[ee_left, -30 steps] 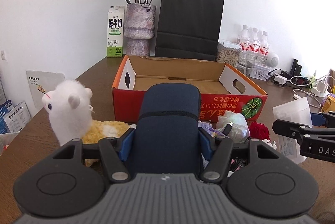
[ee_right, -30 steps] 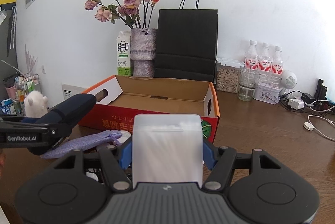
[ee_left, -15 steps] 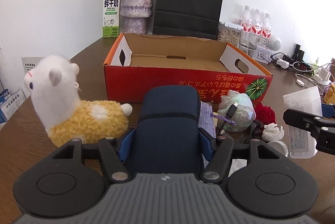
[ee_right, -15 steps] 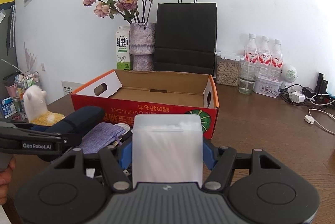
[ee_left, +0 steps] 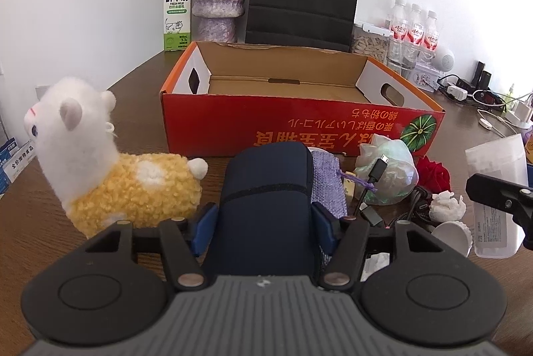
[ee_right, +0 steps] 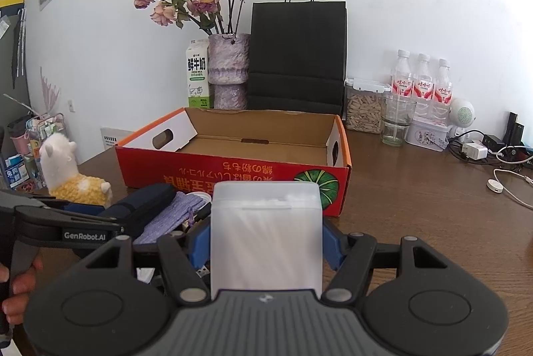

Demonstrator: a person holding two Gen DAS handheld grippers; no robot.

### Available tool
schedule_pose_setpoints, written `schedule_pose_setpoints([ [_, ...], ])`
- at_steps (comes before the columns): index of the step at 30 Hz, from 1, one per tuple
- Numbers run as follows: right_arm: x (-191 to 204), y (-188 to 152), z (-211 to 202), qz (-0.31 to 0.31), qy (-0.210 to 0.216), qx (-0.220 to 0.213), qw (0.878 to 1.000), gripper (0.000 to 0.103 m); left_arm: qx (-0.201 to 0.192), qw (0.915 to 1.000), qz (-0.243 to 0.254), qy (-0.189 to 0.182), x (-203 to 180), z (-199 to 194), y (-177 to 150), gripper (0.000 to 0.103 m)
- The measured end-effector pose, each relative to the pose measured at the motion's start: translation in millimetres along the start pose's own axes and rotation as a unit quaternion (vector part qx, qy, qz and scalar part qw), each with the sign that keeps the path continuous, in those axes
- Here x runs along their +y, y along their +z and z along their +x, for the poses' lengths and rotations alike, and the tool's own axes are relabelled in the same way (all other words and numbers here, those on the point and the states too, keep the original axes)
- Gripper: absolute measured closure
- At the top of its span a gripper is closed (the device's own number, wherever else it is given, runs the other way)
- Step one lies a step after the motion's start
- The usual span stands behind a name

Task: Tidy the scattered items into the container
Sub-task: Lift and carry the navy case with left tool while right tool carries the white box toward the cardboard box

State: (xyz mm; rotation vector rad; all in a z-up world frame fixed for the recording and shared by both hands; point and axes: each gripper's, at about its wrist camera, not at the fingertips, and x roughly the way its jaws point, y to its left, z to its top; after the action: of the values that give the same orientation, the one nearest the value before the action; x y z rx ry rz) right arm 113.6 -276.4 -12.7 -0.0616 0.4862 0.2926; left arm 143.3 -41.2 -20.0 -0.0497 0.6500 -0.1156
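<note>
Nothing has gone into the cardboard box [ee_left: 299,79] yet: its brown floor shows bare in both views, so the tidying is only at its start. The left claw [ee_left: 263,222] is clamped on a dark blue pouch [ee_left: 266,189], its blue pads pressing the pouch's sides; its jaws have just been closing a little further on it. The pouch sits low over the clutter, short of the box's red front wall. The right claw [ee_right: 266,242] grips a frosted white plastic box [ee_right: 266,232] in the same way and holds it just in front of the cardboard box, near its right corner.

Both held things have yet to be carried over the wall and let go inside. Left on the surface [ee_right: 416,222] in front of the cardboard box are the plush alpaca [ee_left: 110,166], a purple cloth bag [ee_left: 328,182], a crumpled plastic bag [ee_left: 389,173] with a black cable [ee_left: 373,186] across it, a red rose [ee_left: 433,173], a small white figure [ee_left: 446,206] and a white cap [ee_left: 453,232]. More small bits may lie hidden under the left claw.
</note>
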Motion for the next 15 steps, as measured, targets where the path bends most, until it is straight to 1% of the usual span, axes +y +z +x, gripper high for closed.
schedule_pose_setpoints([
  [2,0,0,0,0.000,0.000,0.000,1.000,0.039,-0.006,0.9999,-0.005,-0.008,1,-4,0,0.046],
  [8,-3,1,-1,0.001,-0.005,-0.003,1.000,0.039,-0.044,0.9988,-0.014,-0.018,5,-26,11,0.046],
  [15,1,7,0,-0.004,-0.001,-0.009,1.000,0.039,-0.069,0.9971,-0.022,-0.024,11,-42,25,0.046],
])
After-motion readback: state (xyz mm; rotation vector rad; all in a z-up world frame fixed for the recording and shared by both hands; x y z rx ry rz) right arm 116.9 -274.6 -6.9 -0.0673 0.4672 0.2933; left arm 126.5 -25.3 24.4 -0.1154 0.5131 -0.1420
